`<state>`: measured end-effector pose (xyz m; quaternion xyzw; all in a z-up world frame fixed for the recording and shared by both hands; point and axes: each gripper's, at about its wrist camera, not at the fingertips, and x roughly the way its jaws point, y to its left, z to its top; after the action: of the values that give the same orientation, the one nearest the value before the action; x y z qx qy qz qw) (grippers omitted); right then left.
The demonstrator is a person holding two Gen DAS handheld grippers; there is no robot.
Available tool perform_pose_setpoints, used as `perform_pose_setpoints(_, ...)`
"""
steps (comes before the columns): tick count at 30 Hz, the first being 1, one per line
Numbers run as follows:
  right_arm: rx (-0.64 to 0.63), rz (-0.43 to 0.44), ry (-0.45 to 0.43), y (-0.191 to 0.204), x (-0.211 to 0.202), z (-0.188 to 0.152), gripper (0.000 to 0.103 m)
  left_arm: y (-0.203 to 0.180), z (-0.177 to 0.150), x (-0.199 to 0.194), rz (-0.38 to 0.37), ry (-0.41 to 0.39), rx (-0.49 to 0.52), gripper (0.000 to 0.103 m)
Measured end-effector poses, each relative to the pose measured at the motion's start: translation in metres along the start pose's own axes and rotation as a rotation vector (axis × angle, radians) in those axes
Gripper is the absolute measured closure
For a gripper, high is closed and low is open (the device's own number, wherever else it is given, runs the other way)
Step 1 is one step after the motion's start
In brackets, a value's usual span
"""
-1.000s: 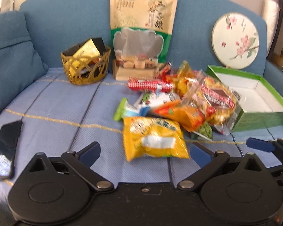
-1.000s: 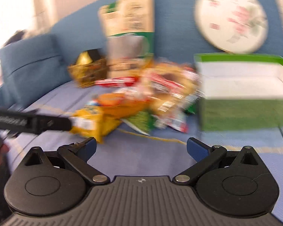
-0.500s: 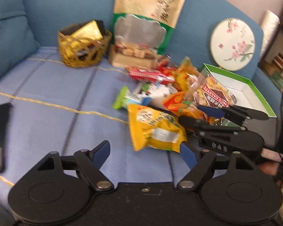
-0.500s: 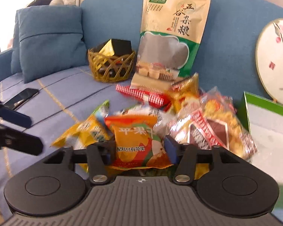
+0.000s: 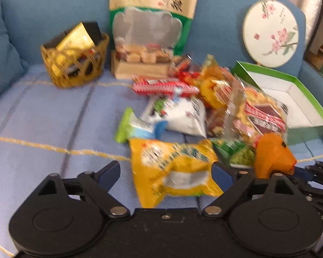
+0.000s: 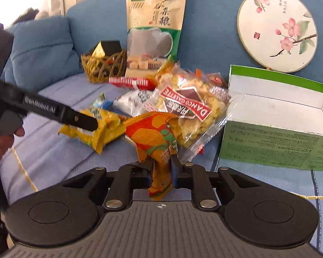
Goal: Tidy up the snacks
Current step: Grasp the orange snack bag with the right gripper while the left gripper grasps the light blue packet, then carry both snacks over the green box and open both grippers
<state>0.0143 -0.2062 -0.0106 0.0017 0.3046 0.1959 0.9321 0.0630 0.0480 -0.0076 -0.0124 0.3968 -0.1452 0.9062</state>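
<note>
A pile of snack packets lies on the blue sofa seat. My right gripper is shut on an orange snack packet, lifted just off the pile; it also shows in the left wrist view. My left gripper is open, its fingers on either side of a yellow snack packet that lies on the seat; this packet also shows in the right wrist view. An open green box with a white inside stands to the right of the pile.
A wicker basket with boxes and a tall grain pouch stand at the sofa back. A round painted fan leans behind the box. A clear cracker bag, a red-white bar and a white packet lie in the pile.
My right gripper closed on the orange packet and pulled it toward the box side. My left gripper moved forward so the yellow packet sits between its open fingers.
</note>
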Motion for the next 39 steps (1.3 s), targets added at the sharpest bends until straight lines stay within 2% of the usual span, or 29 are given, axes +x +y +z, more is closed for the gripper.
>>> perform_pose_setpoints(4, 0.004, 0.004, 0.006, 0.003, 0.006, -0.002, 0.058, 0.013, 0.022, 0.003, 0.013, -0.029, -0.044, 0.0)
perform_pose_setpoints(8, -0.016, -0.006, -0.005, 0.005, 0.005, -0.005, 0.051, 0.014, 0.04, 0.033, 0.041, -0.007, 0.008, 0.0)
perform_pose_setpoints(12, -0.046, -0.011, -0.011, 0.007, 0.015, -0.001, 0.043, 0.017, 0.043, 0.067, 0.049, 0.072, 0.045, 0.018)
perform_pose_setpoints(13, -0.054, -0.014, -0.006, 0.008, 0.017, -0.001, 0.042, 0.018, 0.042, 0.072, 0.059, 0.083, 0.054, 0.024)
perform_pose_setpoints(16, -0.068, -0.003, 0.011, 0.01, 0.014, 0.0, 0.063, 0.018, 0.036, 0.07, 0.083, 0.043, 0.128, 0.076)
perform_pose_setpoints(17, -0.065, 0.011, 0.0, 0.009, 0.01, 0.001, 0.067, 0.019, 0.036, 0.066, 0.068, 0.043, 0.124, 0.08)
perform_pose_setpoints(21, 0.026, 0.118, -0.094, -0.004, -0.018, 0.007, 0.068, 0.02, 0.038, 0.042, 0.039, 0.024, 0.079, 0.082)
perform_pose_setpoints(23, 0.056, 0.119, -0.161, -0.013, -0.031, 0.013, 0.068, 0.013, 0.043, 0.023, 0.023, -0.007, 0.074, 0.083)
perform_pose_setpoints(27, 0.071, -0.021, -0.276, -0.036, -0.051, 0.031, 0.068, -0.02, 0.062, -0.009, -0.06, -0.079, 0.117, 0.082)
perform_pose_setpoints(30, 0.13, -0.132, -0.303, -0.07, -0.053, 0.042, 0.067, -0.058, 0.076, -0.021, -0.155, -0.115, 0.147, 0.081)
perform_pose_setpoints(32, 0.132, -0.199, -0.293, -0.089, -0.048, 0.046, 0.067, -0.089, 0.086, -0.018, -0.218, -0.126, 0.179, 0.08)
perform_pose_setpoints(36, 0.146, -0.3, -0.25, -0.123, -0.033, 0.045, 0.067, -0.146, 0.094, 0.005, -0.284, -0.129, 0.225, 0.078)
perform_pose_setpoints(39, 0.137, -0.354, -0.206, -0.132, -0.024, 0.039, 0.067, -0.179, 0.093, 0.034, -0.309, -0.108, 0.244, 0.077)
